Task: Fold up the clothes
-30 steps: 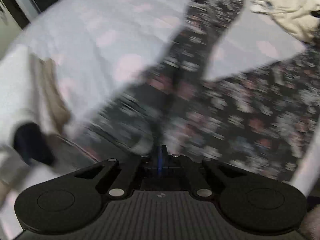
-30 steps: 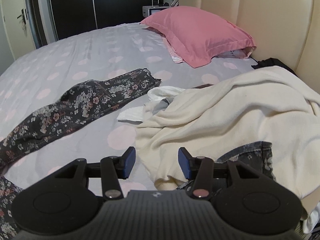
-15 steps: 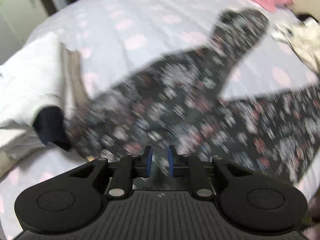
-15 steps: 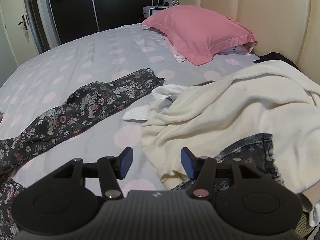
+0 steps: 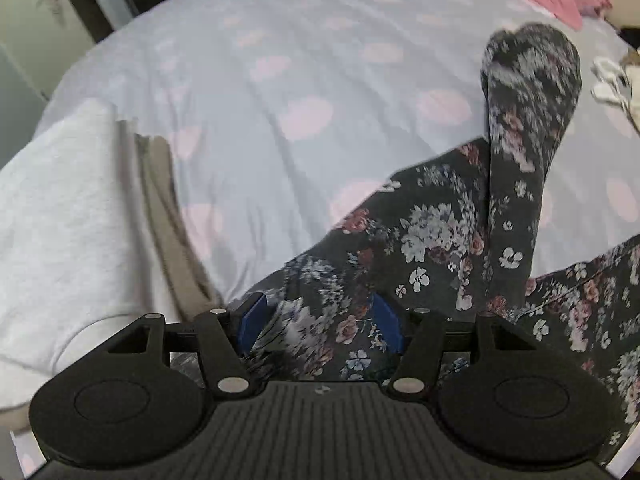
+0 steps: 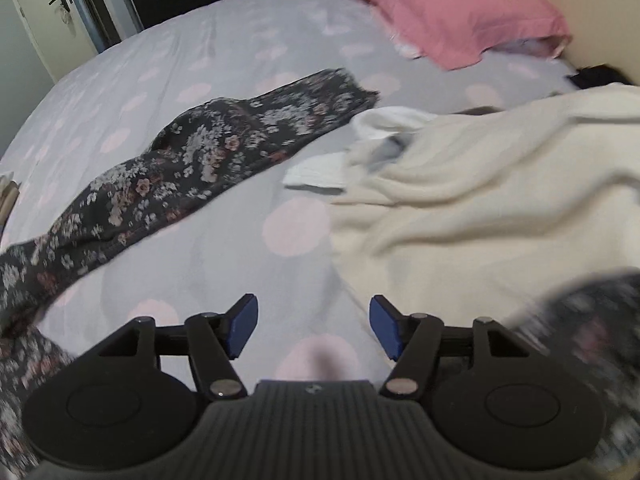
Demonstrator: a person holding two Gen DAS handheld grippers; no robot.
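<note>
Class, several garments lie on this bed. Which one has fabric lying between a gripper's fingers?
The dark floral garment: its fabric lies between the opening jaws of the left gripper. The cream garment and the white folded pile lie clear of both grippers.

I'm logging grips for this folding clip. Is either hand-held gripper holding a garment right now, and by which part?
Neither. The left hand-held gripper is opening, floral trousers lying loose between its jaws. The right hand-held gripper is opening over bare sheet.

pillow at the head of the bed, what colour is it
Plain pink pillow, clearest in the right wrist view.
</note>
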